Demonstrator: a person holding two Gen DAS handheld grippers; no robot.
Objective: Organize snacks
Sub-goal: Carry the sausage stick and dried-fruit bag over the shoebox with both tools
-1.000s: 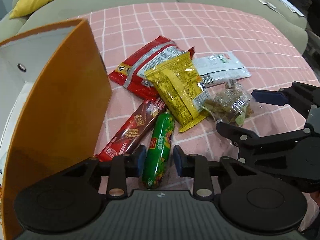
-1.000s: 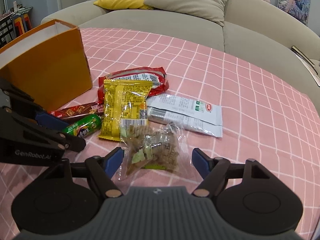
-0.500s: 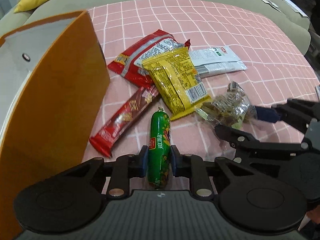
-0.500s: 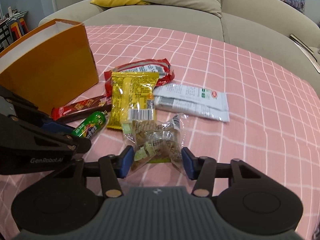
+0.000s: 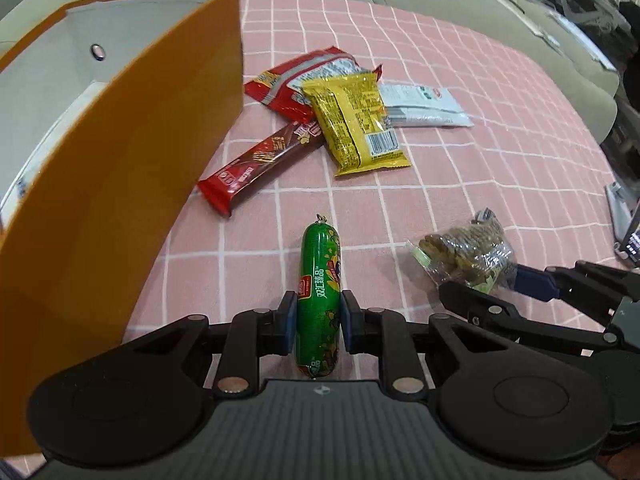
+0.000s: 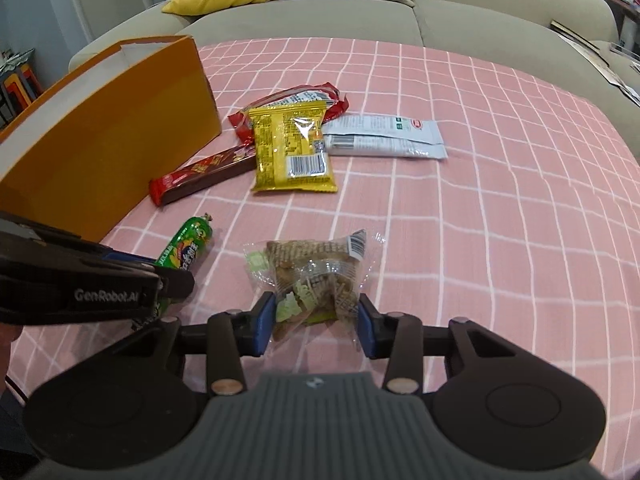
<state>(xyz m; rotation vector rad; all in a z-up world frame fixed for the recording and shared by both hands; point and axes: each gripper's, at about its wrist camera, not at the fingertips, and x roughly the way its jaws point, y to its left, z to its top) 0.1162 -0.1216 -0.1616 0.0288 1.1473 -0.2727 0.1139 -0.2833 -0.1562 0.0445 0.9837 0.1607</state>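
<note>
From the left wrist view, the left gripper [image 5: 319,327] is clamping the green sausage [image 5: 319,296] between its blue pads, the sausage pointing away over the pink checked cloth [image 5: 460,184]. The orange box [image 5: 120,152] is standing open at the left. Farther off, the chocolate bar [image 5: 260,160], yellow packet [image 5: 354,122], red packet [image 5: 296,80] and white sachets [image 5: 420,106] are lying in a loose overlapping heap.

From the right wrist view, the right gripper [image 6: 316,326] is squeezing the clear bag of mixed snacks [image 6: 316,276], which seems to be riding just above the cloth, though that is hard to judge. The sausage is showing at the left, near the box.
</note>
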